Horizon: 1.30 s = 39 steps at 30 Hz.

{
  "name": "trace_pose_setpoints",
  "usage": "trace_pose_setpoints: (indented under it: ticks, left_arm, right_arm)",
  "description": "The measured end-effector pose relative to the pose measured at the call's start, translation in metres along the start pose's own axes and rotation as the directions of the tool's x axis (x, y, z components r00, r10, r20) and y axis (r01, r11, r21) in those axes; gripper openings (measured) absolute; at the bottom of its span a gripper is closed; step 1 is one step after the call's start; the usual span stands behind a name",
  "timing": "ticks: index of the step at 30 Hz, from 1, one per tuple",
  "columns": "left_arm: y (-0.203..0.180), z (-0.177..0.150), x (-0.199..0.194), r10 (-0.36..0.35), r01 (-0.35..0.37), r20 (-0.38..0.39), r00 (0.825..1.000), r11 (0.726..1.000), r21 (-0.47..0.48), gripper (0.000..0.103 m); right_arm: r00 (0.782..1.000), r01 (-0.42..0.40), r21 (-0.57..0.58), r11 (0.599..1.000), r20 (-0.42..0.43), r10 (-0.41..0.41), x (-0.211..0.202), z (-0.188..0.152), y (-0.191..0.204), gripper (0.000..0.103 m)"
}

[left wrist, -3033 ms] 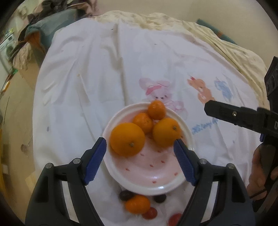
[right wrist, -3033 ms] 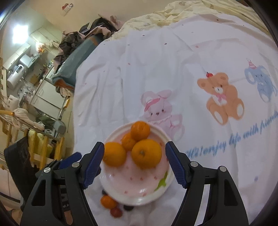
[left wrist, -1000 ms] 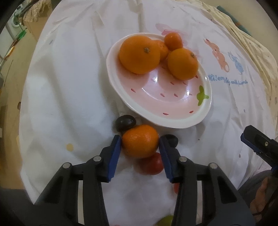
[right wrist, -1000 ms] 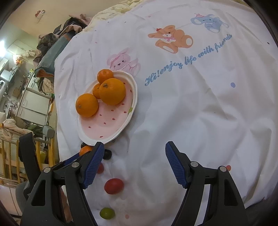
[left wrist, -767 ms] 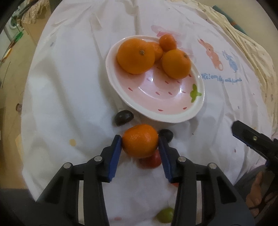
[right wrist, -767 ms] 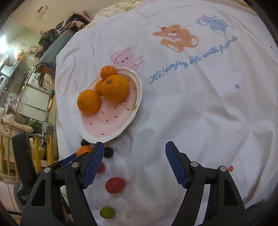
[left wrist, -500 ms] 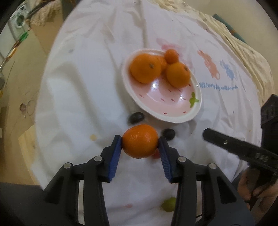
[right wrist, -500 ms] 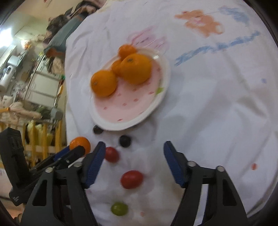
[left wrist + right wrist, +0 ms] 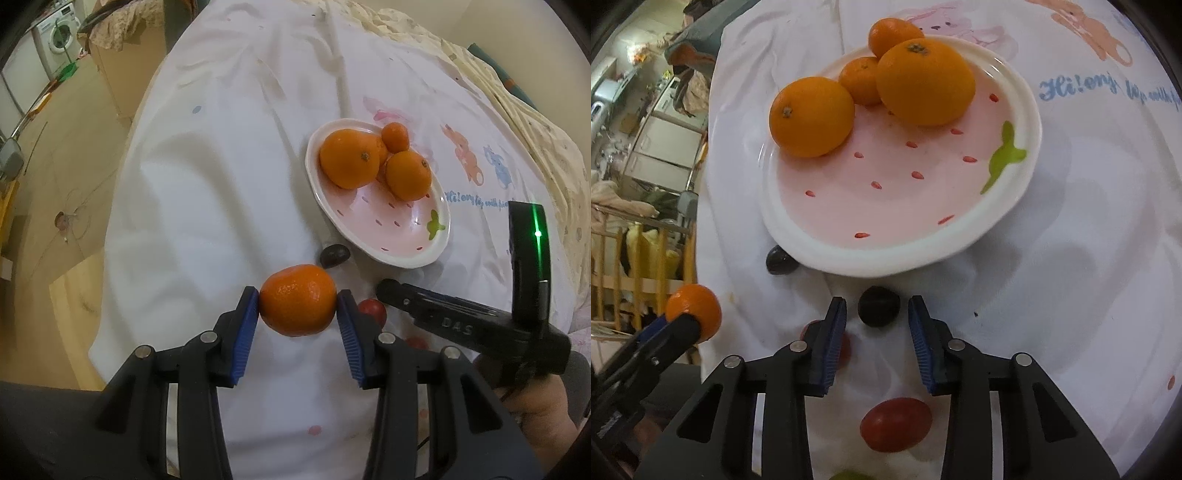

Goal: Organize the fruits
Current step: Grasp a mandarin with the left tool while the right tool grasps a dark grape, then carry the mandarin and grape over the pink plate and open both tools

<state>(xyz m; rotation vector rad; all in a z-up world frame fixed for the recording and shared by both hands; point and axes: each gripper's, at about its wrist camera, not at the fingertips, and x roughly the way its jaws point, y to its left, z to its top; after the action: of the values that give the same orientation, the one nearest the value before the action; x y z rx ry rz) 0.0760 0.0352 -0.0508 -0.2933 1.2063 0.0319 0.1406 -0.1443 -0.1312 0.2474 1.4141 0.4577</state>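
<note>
A mandarin (image 9: pixel 297 305) is clamped in the left gripper (image 9: pixel 298 308) near the plate (image 9: pixel 1027 110); a dark grape (image 9: pixel 878 305), just beside the plate rim, is flanked untouched by the right gripper (image 9: pixel 877 314), its jaws just narrowed.

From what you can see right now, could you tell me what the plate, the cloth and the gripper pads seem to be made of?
Plate: probably glazed ceramic; glossy highlights, thick white rim, painted pink strawberry pattern.
Cloth: thin woven fabric, likely cotton; matte, creased, printed with cartoon animals.
Pads: blue, finely ribbed, matte; rubber or soft plastic, can't tell which.
</note>
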Motion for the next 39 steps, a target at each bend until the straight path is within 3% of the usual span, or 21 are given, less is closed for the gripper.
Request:
trace_pose_setpoints:
  ticks: [3,22,28,34,39]
  left_arm:
    - [-0.003,-0.001,0.0,-0.002,0.002,0.002,1.0,1.0,0.006,0.039]
    - [-0.007,0.001,0.012,0.078,-0.078,0.019,0.997,0.997,0.018,0.039]
    - [-0.019,0.002,0.007,0.057,-0.061,0.075,0.996,0.996,0.057,0.039]
    - [-0.023,0.005,-0.004,0.027,-0.034,0.096,0.995,0.997,0.073,0.039]
    - [-0.023,0.038,-0.015,0.03,-0.037,0.103,0.994,0.998,0.058,0.039]
  right_arm:
    - [1.0,0.007,-0.02,1.0,0.019,-0.007,0.0,-0.001,0.001,0.024]
    - [0.992,-0.097,-0.018,0.995,0.079,0.098,-0.048,-0.025,-0.026,0.024]
    - [0.981,-0.154,-0.013,0.988,0.122,0.154,-0.067,-0.022,-0.024,0.024]
    - [0.959,-0.195,-0.003,0.981,0.209,0.192,-0.098,-0.007,-0.031,0.024]
    - [0.946,-0.187,-0.006,0.982,0.27,0.182,-0.118,0.03,-0.039,0.024]
